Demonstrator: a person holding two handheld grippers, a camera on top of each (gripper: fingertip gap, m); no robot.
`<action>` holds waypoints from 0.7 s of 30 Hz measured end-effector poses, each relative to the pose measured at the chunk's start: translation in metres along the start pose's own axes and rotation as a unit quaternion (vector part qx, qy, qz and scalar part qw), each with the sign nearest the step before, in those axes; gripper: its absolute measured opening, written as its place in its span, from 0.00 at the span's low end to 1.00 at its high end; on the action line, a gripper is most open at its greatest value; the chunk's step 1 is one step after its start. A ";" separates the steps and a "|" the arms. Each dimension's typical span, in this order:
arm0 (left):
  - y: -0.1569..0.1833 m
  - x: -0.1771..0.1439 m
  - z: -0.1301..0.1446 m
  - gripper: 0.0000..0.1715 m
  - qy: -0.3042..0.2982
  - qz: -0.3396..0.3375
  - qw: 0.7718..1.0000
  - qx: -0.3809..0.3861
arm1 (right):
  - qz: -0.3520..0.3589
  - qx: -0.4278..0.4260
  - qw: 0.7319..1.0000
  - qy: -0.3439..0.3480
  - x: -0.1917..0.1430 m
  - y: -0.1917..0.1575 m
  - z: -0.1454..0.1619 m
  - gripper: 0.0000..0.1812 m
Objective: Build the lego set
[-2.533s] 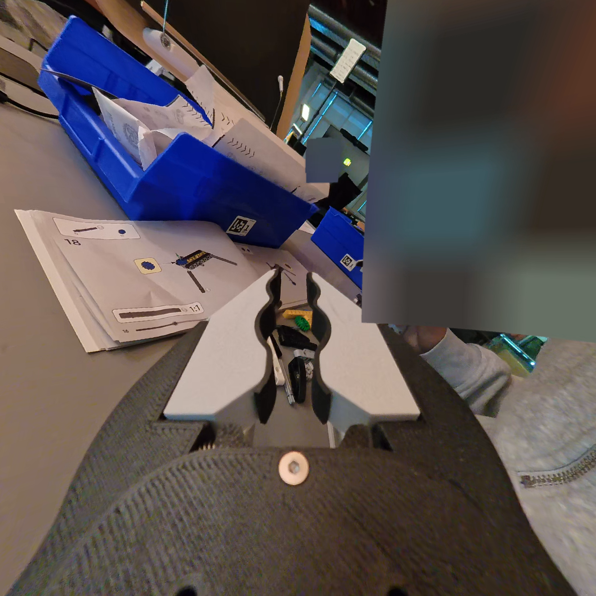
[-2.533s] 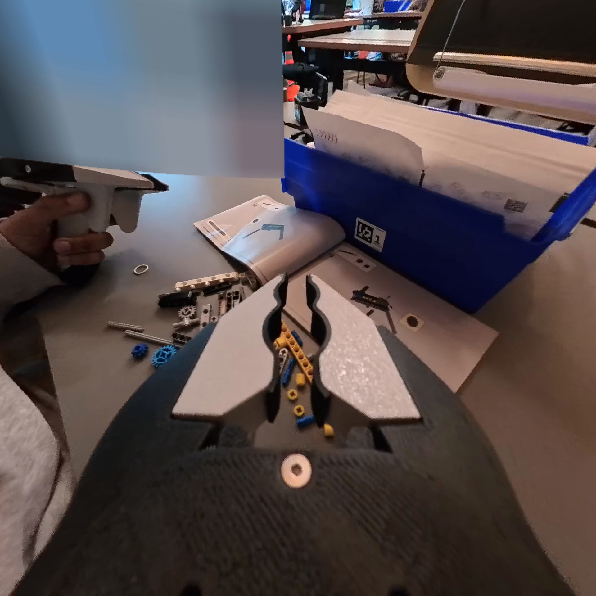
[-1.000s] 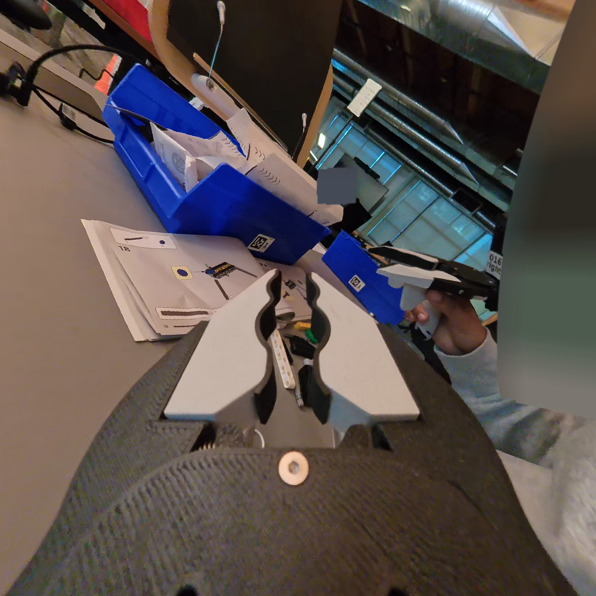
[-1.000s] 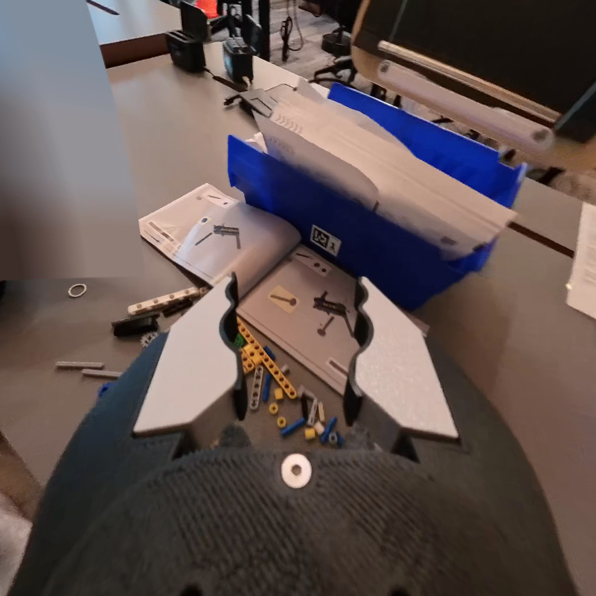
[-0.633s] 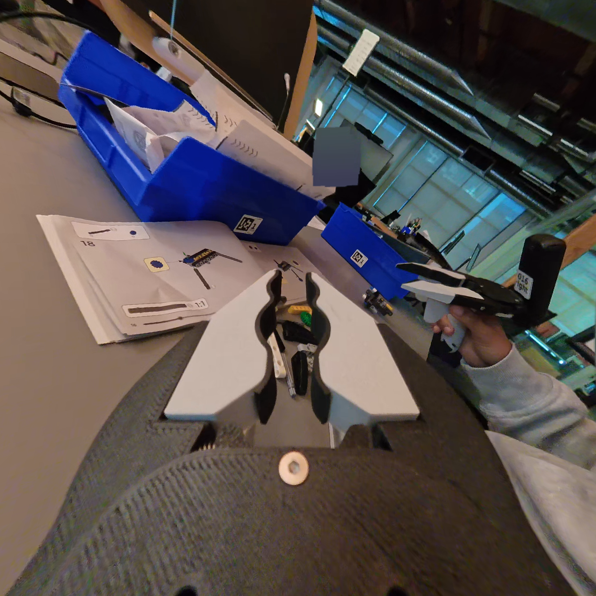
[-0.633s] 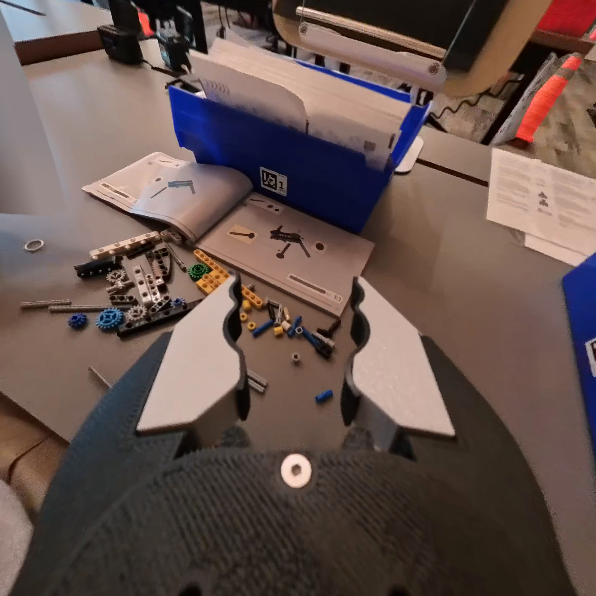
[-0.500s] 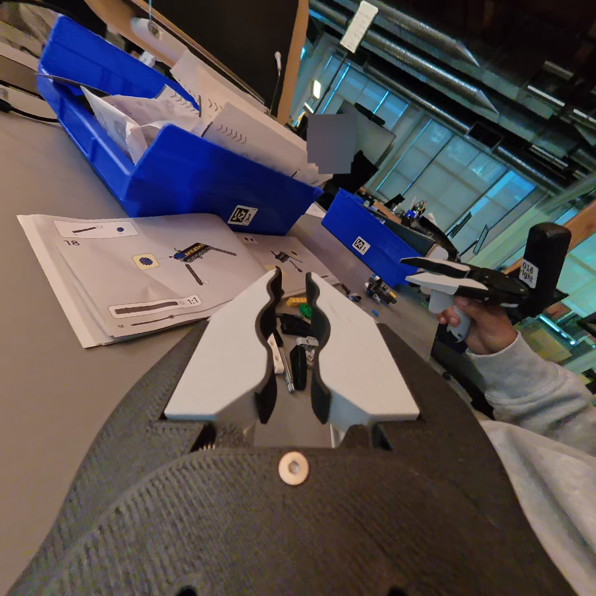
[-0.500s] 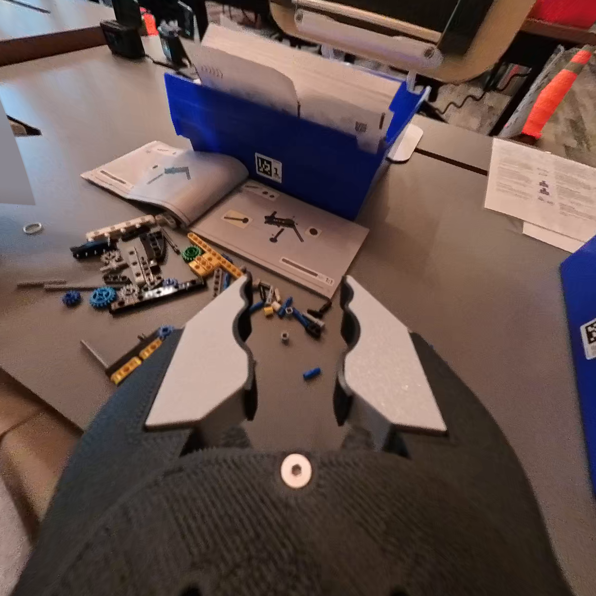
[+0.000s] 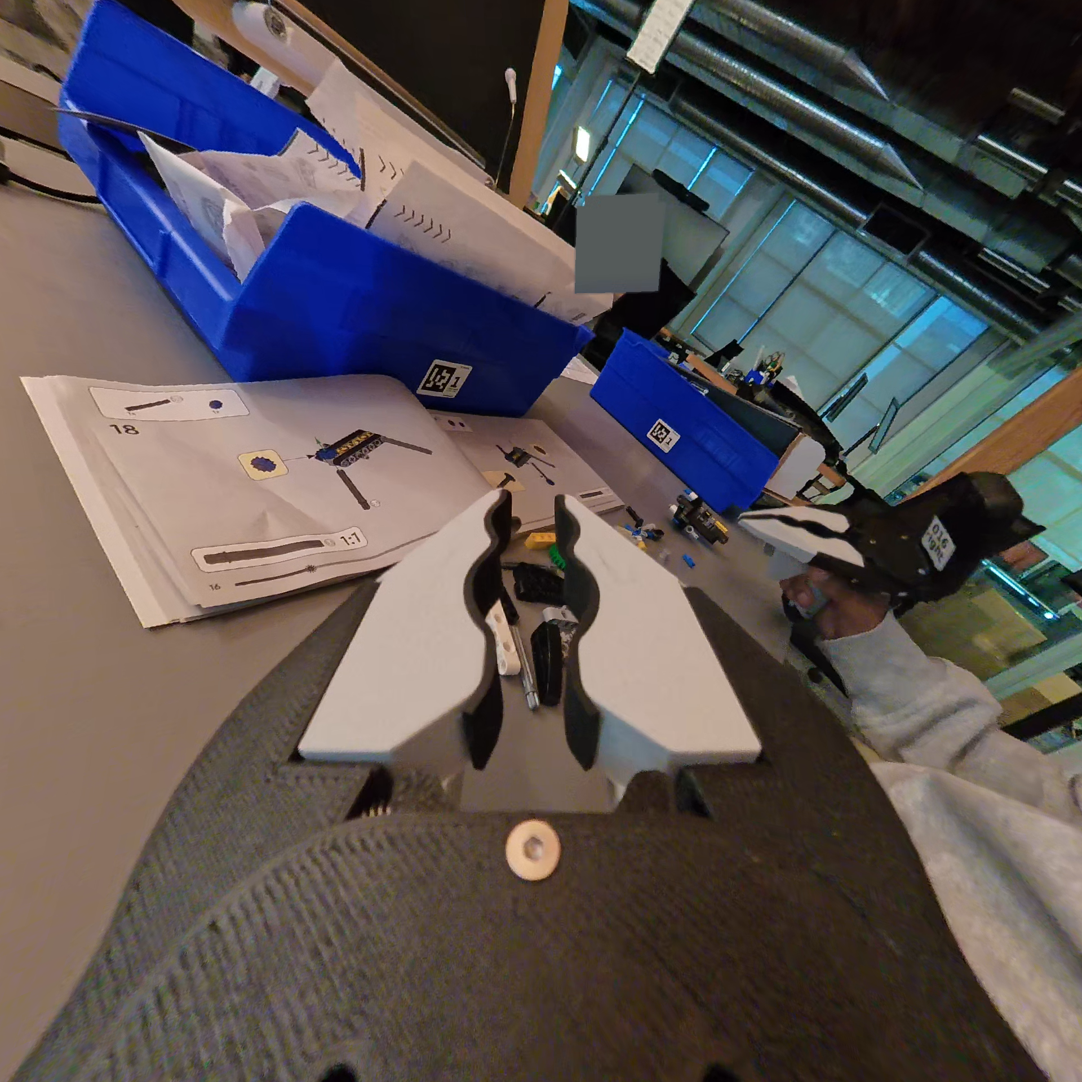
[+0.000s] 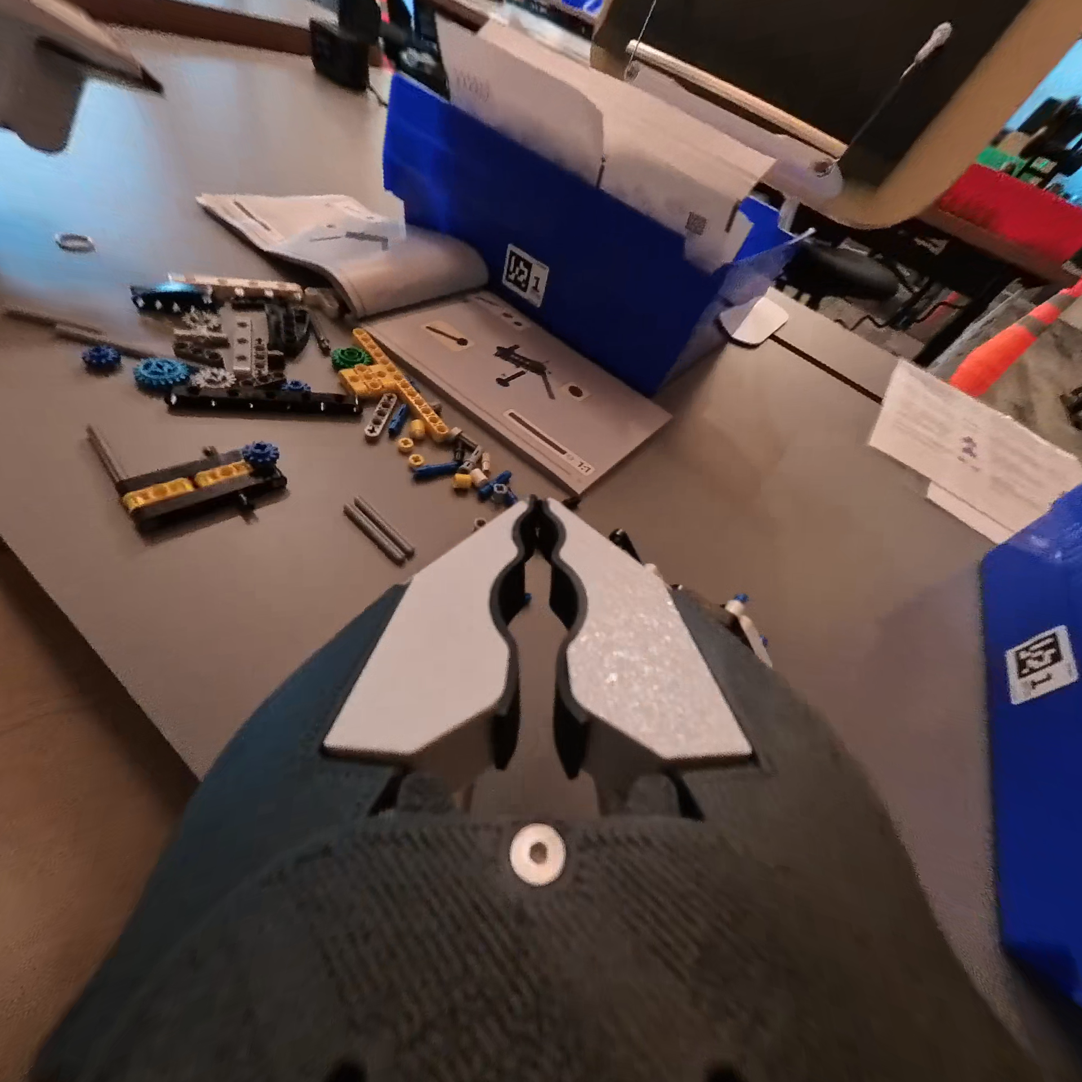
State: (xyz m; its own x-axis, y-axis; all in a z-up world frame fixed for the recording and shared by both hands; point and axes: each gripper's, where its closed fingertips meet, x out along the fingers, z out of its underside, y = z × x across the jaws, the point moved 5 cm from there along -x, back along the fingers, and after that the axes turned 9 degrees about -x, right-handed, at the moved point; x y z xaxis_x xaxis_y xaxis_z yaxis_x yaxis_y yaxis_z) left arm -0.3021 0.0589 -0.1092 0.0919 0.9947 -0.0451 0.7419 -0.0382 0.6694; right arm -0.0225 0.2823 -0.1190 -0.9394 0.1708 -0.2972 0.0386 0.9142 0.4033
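Both tools empty: right tool (image 10: 534,515) pinched, left tool (image 9: 530,503) ajar.

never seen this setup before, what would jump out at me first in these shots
The big blue bin stuffed with white paper stands at the back of the table, an open instruction booklet lying in front of it. Left of the booklet sprawls a scatter of lego pieces, and nearer the table edge sits a black-and-yellow assembly. The right gripper is shut.
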 end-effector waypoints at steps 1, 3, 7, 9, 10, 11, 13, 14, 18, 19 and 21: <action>0.000 0.000 0.000 0.08 -0.001 0.000 1.000 0.001 | -0.006 0.016 1.000 0.013 -0.002 0.003 -0.001 0.00; 0.000 0.001 0.001 0.08 -0.003 0.000 1.000 0.002 | -0.017 0.050 0.998 0.041 -0.004 0.007 -0.003 0.00; 0.001 0.001 0.000 0.10 0.000 -0.011 1.000 0.014 | -0.023 0.081 0.995 0.050 -0.006 0.012 -0.002 0.00; 0.001 0.001 0.000 0.12 0.002 -0.012 1.000 0.019 | -0.023 0.088 0.995 0.051 -0.006 0.014 -0.002 0.00; 0.001 0.002 0.000 0.13 0.001 -0.013 1.000 0.019 | -0.021 0.090 0.994 0.051 -0.006 0.015 -0.002 0.00; 0.001 0.002 0.001 0.14 0.000 -0.014 1.000 0.019 | -0.019 0.092 0.994 0.050 -0.006 0.015 -0.002 0.00; 0.000 0.003 0.001 0.17 -0.002 -0.020 1.000 0.016 | -0.013 0.097 0.994 0.045 -0.005 0.017 0.000 0.00; -0.001 0.002 0.001 0.19 -0.001 -0.026 1.000 0.015 | -0.009 0.100 0.994 0.040 -0.005 0.018 0.001 0.00; -0.003 0.002 -0.001 0.24 0.006 -0.038 0.999 0.018 | -0.002 0.113 0.993 0.024 -0.001 0.021 0.004 0.01; -0.003 0.002 -0.001 0.24 0.006 -0.038 0.999 0.018 | -0.004 0.116 0.993 0.023 -0.001 0.022 0.004 0.00; -0.002 0.002 0.000 0.24 0.001 -0.031 0.999 0.018 | -0.005 0.122 0.992 0.022 0.000 0.023 0.005 0.00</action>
State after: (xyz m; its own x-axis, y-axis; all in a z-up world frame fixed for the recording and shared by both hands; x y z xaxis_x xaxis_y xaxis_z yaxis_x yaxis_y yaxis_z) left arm -0.3034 0.0611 -0.1110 0.0431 0.9956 -0.0838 0.7694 0.0205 0.6385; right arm -0.0196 0.3048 -0.1140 -0.9537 0.1505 -0.2605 0.1060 0.9784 0.1773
